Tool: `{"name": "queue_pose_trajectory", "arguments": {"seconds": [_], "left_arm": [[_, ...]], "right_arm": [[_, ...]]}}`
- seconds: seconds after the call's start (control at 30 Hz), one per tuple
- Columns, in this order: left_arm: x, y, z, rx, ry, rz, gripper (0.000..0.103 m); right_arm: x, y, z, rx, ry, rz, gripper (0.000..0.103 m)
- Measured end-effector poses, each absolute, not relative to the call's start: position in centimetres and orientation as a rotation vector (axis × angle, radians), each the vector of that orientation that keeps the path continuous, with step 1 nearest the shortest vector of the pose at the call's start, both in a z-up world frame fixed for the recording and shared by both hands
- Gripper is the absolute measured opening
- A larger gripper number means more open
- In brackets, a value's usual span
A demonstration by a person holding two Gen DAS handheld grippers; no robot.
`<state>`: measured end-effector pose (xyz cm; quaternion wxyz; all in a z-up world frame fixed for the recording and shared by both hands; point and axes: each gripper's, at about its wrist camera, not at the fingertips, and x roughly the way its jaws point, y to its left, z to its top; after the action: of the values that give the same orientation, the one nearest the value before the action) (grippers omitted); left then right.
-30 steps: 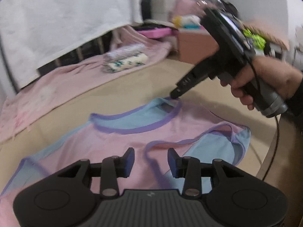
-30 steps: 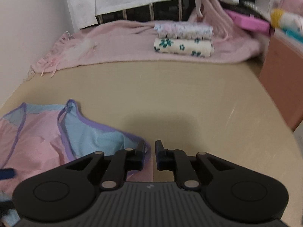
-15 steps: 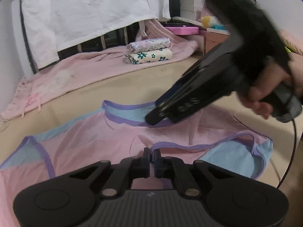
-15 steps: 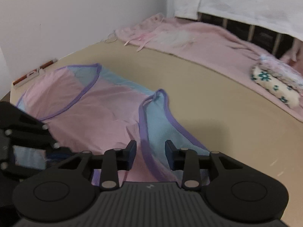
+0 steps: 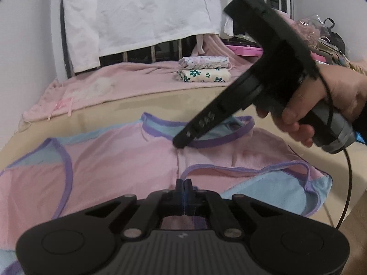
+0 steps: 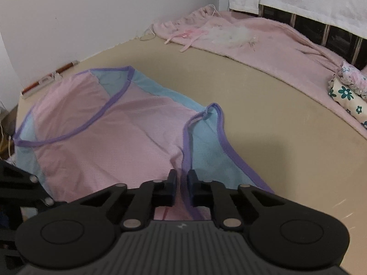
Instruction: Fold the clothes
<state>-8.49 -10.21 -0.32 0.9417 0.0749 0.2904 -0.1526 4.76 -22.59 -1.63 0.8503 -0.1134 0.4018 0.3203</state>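
Observation:
A pink sleeveless top (image 5: 119,160) with light blue panels and purple trim lies flat on the beige table (image 5: 206,98). My left gripper (image 5: 184,183) is shut on the top's pink fabric beside the purple armhole trim. My right gripper (image 6: 182,178) is nearly shut around the purple neckline trim of the top (image 6: 103,137); its fingers stand a narrow gap apart with the trim between them. In the left wrist view the right gripper (image 5: 181,143) points down onto the neckline, held by a hand (image 5: 325,105).
A pink blanket (image 5: 128,82) lies along the table's far edge, with two folded floral cloths (image 5: 204,72) stacked on it. A white cloth (image 5: 142,11) hangs over a railing behind. A cable (image 5: 348,183) hangs off the table's right edge. An orange and white object (image 6: 48,78) lies by the wall.
My left gripper closed on the top's fabric by the armhole trim. My right gripper swung left from the table's bare part onto the neckline and narrowed around the purple trim.

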Motion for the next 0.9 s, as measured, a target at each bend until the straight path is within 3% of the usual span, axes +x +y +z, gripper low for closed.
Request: {"name": "queue_pose_trajectory", "arguments": {"seconds": [0.33, 0.43, 0.77, 0.9], "left_arm": [[-8.6, -9.2, -0.5, 0.099, 0.606, -0.298, 0.0], [-8.8, -9.2, -0.4, 0.082, 0.601, -0.305, 0.0], [-10.3, -7.7, 1.9, -0.02, 0.532, -0.304, 0.0], [-10.6, -8.0, 1.9, 0.027, 0.538, -0.327, 0.0]], "right_arm": [[5.2, -22.7, -2.0, -0.252, 0.865, 0.652, 0.01], [5.0, -22.4, -1.7, -0.266, 0.854, 0.644, 0.002], [4.2, -23.5, 3.7, -0.141, 0.774, 0.693, 0.002], [4.6, -23.1, 3.6, -0.212, 0.809, 0.638, 0.002]]}}
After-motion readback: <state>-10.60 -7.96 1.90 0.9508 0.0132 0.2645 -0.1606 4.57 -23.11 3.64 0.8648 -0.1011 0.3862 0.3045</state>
